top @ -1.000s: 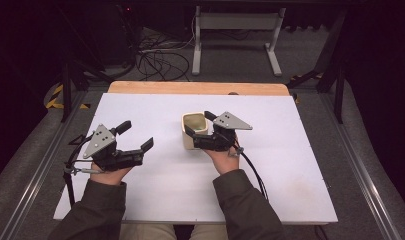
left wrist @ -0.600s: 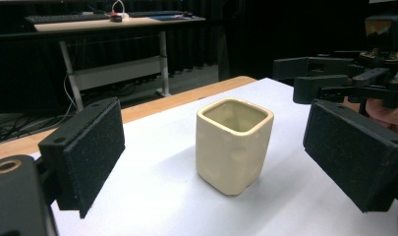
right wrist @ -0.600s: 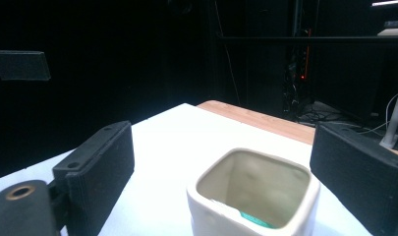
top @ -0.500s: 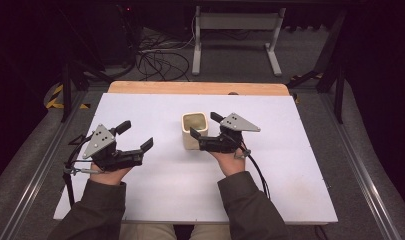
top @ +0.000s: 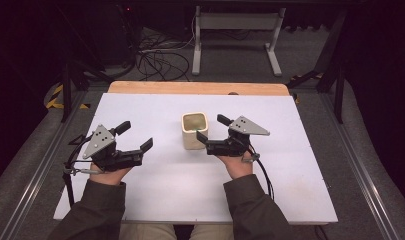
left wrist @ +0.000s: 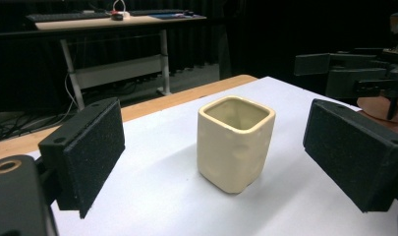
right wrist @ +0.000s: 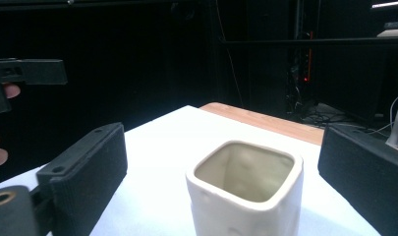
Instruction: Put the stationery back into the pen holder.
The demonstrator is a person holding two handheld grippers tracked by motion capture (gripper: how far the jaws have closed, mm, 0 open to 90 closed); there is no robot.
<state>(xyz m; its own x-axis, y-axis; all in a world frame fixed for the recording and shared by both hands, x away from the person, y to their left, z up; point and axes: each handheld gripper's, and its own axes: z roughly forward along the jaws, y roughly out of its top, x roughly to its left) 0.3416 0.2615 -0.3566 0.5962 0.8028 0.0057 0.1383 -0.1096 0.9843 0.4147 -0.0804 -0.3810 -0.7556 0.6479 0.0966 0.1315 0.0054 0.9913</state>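
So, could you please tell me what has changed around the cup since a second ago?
The right tool has let go of the cream cup: its jaws have just been opening and it backed off to the right, clear of the cup. The cup, upright on the white table, and the open left tool stayed put.

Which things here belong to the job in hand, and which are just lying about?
In play:
- cream square cup, standing upright on the white table
- right gripper, jaws just opened, beside the cup
- left gripper, open, apart from it

Lying about:
- cables on the floor beyond
- desk frame behind
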